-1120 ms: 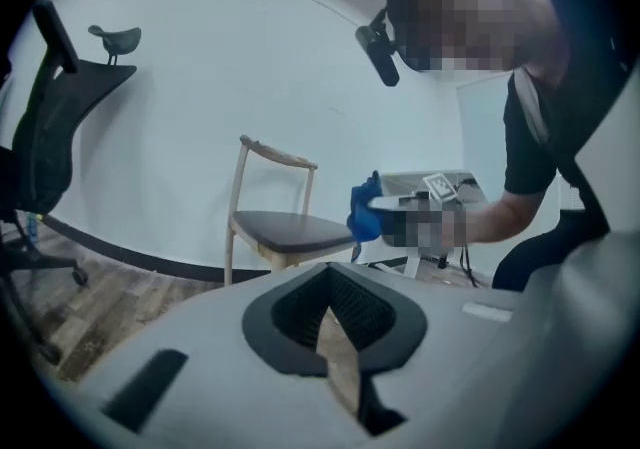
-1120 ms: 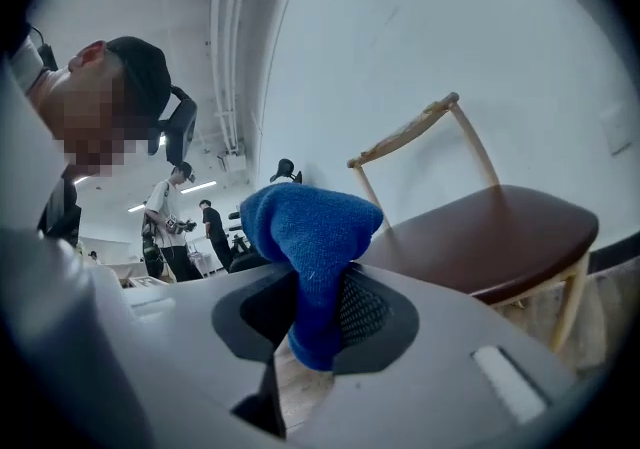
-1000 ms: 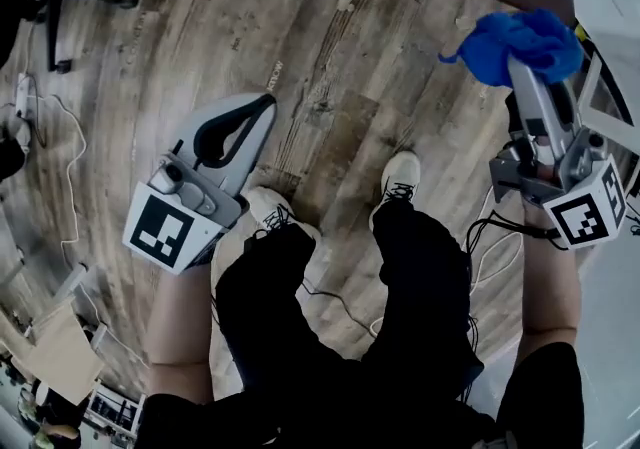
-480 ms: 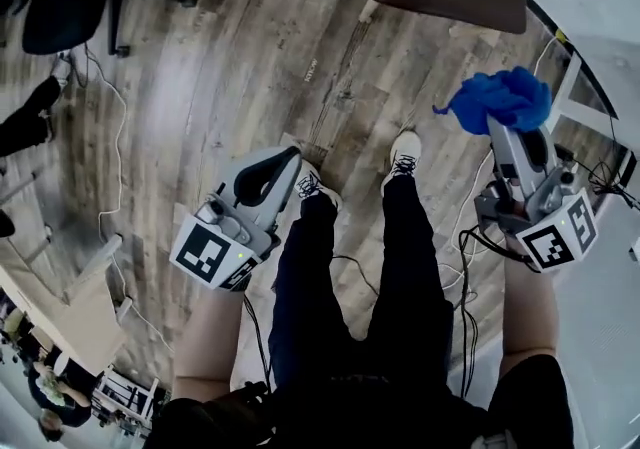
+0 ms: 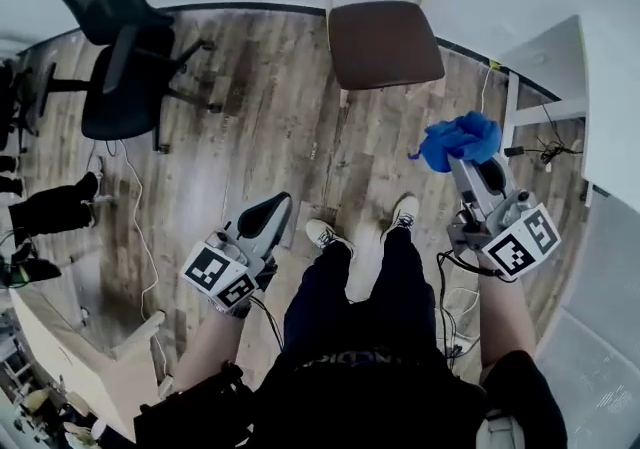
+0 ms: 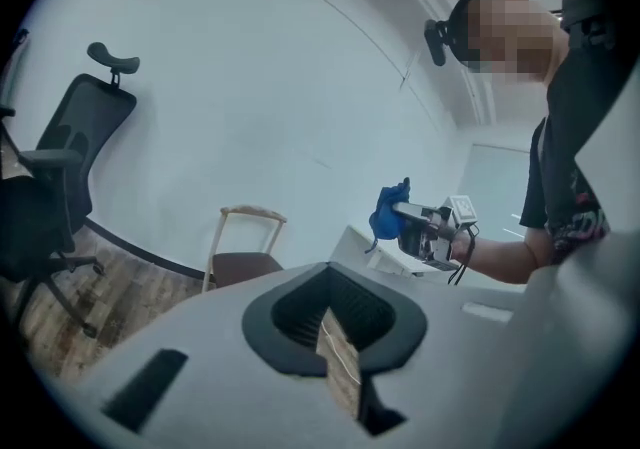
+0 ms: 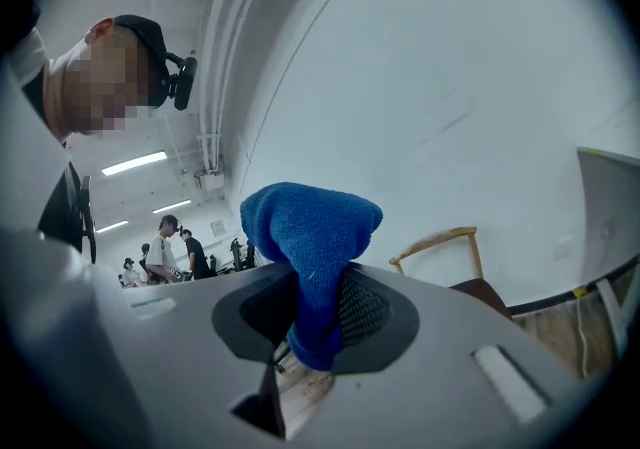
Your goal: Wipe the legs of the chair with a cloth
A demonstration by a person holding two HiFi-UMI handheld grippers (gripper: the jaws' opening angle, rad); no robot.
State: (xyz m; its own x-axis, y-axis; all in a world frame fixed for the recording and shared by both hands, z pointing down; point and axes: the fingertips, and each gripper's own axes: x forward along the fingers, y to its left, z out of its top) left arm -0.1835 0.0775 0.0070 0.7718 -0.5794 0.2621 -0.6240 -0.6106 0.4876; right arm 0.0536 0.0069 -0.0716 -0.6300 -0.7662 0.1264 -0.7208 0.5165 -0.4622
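Observation:
A wooden chair with a brown seat stands on the plank floor ahead of me, by the white wall; its pale legs barely show under the seat. My right gripper is shut on a blue cloth, held up well short of the chair and to its right. In the right gripper view the cloth bulges out above the jaws, with the chair behind. My left gripper hangs shut and holds nothing, over the floor near my left foot. The left gripper view shows the chair and the cloth.
A black office chair stands at the far left. A white desk fills the right side, with cables beneath it. More cable trails over the floor on the left. A pale wooden piece lies lower left. Several people stand far off.
The head view has pulled back and up: the whole chair now shows farther away. Both grippers sit lower in the picture. The cloth stays in the right gripper.

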